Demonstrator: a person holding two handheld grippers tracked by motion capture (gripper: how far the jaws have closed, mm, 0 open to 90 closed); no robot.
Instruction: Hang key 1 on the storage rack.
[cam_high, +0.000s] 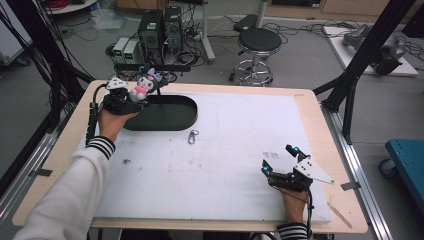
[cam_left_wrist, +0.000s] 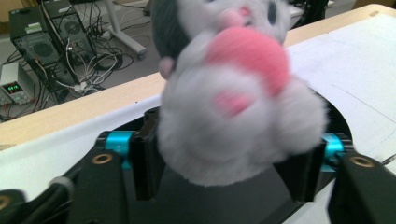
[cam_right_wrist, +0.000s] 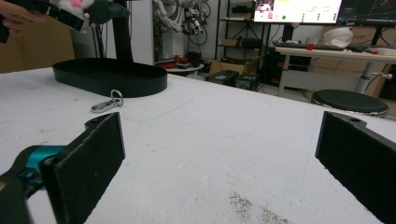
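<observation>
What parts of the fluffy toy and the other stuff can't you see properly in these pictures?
- Plush toy: in the left gripper view it is blurred, and the top edge cuts off its head.
- Black tray: in the high view the left gripper and toy cover its left end.
- Metal clip: too small in the high view to tell its exact shape.
- Right gripper: the jaws run off the bottom edge.

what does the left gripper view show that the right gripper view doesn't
The left gripper view shows the left gripper with its black jaws closed on the white and pink plush toy, seen close over the tray. The right gripper view shows the right gripper with jaws wide apart and a small metal keyring clasp lying apart from the tray. Both show the black oval tray and the white table mat.
</observation>
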